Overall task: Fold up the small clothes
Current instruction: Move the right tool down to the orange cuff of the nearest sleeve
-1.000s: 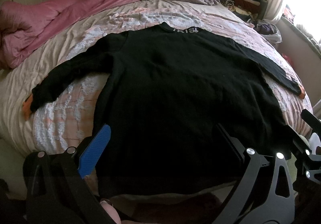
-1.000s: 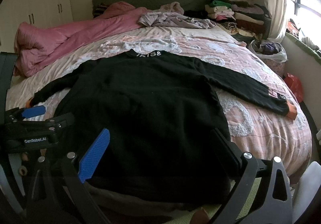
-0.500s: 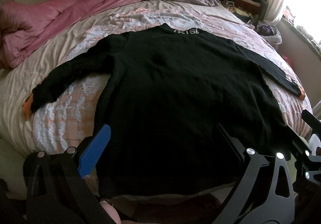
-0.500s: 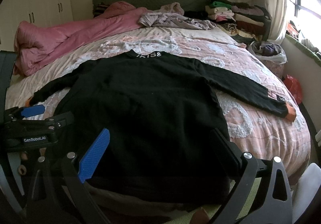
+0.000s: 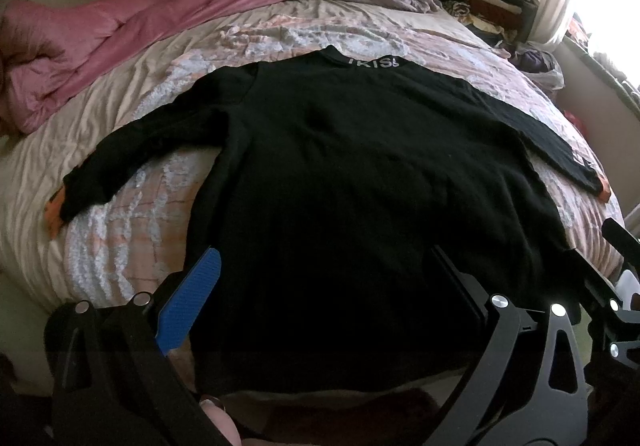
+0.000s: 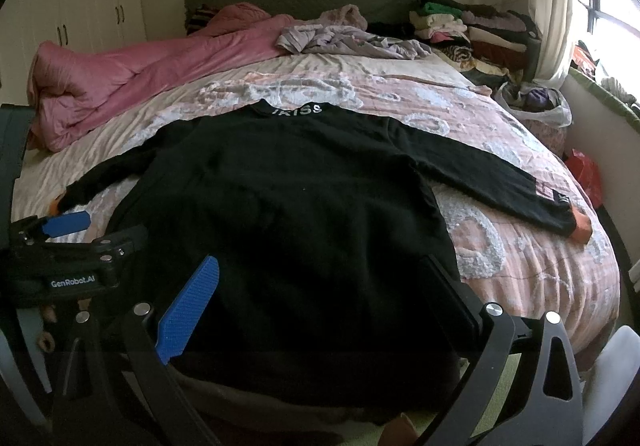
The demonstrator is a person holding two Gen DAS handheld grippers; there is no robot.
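Note:
A black long-sleeved sweater (image 5: 352,182) lies flat on the bed, sleeves spread out, collar with white letters at the far end; it also shows in the right wrist view (image 6: 288,214). Its cuffs are orange. My left gripper (image 5: 320,286) is open and empty, held above the sweater's hem near the bed's foot. My right gripper (image 6: 316,286) is open and empty, also above the hem. The left gripper (image 6: 72,246) shows at the left of the right wrist view.
A pink quilt (image 6: 132,70) lies bunched along the bed's far left. Loose lilac clothes (image 6: 344,38) lie near the headboard. Stacks of folded clothes (image 6: 472,26) stand at the far right. A bag of clothes (image 6: 536,106) sits beside the bed by the window.
Both views have shifted only slightly, with the sweater a little lower in the frames. The sweater has not moved and both grippers stay open.

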